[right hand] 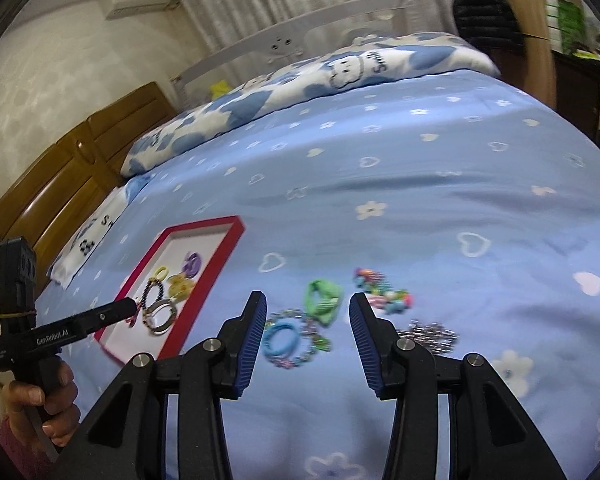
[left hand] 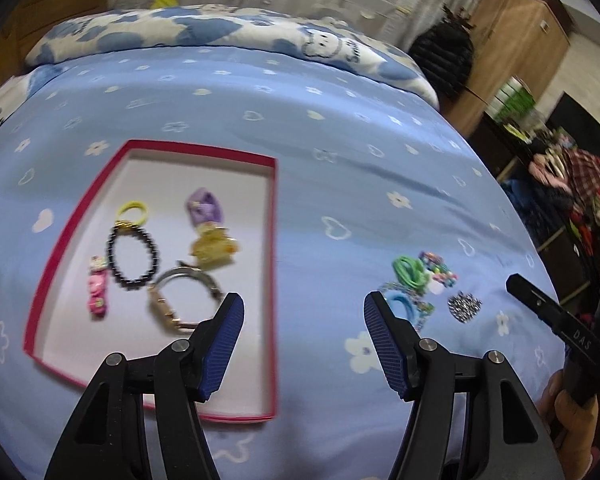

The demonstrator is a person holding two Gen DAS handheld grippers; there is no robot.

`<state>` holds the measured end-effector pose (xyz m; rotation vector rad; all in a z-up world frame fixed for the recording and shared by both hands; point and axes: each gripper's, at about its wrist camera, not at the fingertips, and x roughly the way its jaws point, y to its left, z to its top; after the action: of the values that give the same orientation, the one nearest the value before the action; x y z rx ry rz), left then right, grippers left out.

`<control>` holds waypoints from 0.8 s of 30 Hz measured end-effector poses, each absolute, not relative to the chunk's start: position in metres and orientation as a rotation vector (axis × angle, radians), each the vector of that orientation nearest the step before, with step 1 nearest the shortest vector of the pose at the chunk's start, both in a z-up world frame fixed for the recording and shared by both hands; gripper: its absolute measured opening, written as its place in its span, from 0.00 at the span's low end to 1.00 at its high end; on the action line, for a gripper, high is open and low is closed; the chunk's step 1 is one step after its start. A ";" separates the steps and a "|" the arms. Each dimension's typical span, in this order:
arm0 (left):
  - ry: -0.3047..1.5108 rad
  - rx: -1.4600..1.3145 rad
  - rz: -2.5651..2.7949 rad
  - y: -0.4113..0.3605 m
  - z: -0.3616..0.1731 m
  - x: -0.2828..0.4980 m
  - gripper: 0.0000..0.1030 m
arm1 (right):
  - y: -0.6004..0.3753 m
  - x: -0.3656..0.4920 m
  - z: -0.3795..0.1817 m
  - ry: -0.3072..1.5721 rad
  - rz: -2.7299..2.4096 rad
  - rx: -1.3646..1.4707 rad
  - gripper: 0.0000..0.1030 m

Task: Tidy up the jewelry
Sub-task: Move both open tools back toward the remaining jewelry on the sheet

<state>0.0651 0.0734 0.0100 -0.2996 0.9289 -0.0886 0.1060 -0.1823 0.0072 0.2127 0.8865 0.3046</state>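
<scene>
Jewelry is split: a black bead bracelet [left hand: 132,258], watch [left hand: 182,300] and clips lie in the red-rimmed box [left hand: 70,240] at frame left; hair ties [right hand: 324,300] sit loose on the blue bedsheet [right hand: 420,168]. Left gripper [left hand: 304,308] and right gripper [right hand: 308,308] hover empty, jaws apart.

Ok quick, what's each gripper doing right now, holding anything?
Left gripper: open, holding nothing, above the red tray's edge.
Right gripper: open, holding nothing, above the green hair tie.

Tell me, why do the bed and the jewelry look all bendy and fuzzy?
Left wrist view: the fisheye lens bulges the blue flowered bedsheet, and the red-rimmed white tray is smeared by motion. Right wrist view: same bulge, with the green fabric hair tie blurred.
</scene>
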 end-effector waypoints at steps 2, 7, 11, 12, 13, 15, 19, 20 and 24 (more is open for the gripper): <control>0.938 -0.284 -0.105 0.063 0.009 0.070 0.60 | -0.195 0.103 0.006 0.882 0.281 0.223 0.44; 0.961 -0.250 -0.137 0.042 0.005 0.080 0.60 | -0.217 0.098 0.001 0.891 0.240 0.247 0.44; 0.972 -0.229 -0.146 0.028 0.003 0.089 0.60 | -0.229 0.096 -0.003 0.897 0.218 0.257 0.44; 0.975 -0.227 -0.149 0.026 0.003 0.091 0.60 | -0.230 0.096 -0.004 0.898 0.216 0.259 0.44; 0.976 -0.226 -0.151 0.023 0.003 0.093 0.60 | -0.232 0.097 -0.005 0.899 0.214 0.261 0.44; 0.979 -0.222 -0.156 0.019 0.002 0.098 0.60 | -0.235 0.099 -0.006 0.902 0.214 0.264 0.44; 0.984 -0.206 -0.160 0.008 -0.002 0.110 0.60 | -0.237 0.105 -0.012 0.916 0.226 0.262 0.44; 0.983 -0.203 -0.160 0.005 -0.003 0.113 0.60 | -0.236 0.107 -0.014 0.921 0.231 0.258 0.44; 1.003 -0.188 -0.181 -0.009 -0.012 0.132 0.60 | -0.232 0.120 -0.024 0.949 0.251 0.234 0.44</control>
<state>0.1316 -0.0091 -0.0123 -0.1883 1.0027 -0.1810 0.1197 -0.2323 -0.0241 0.2343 0.9494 0.2508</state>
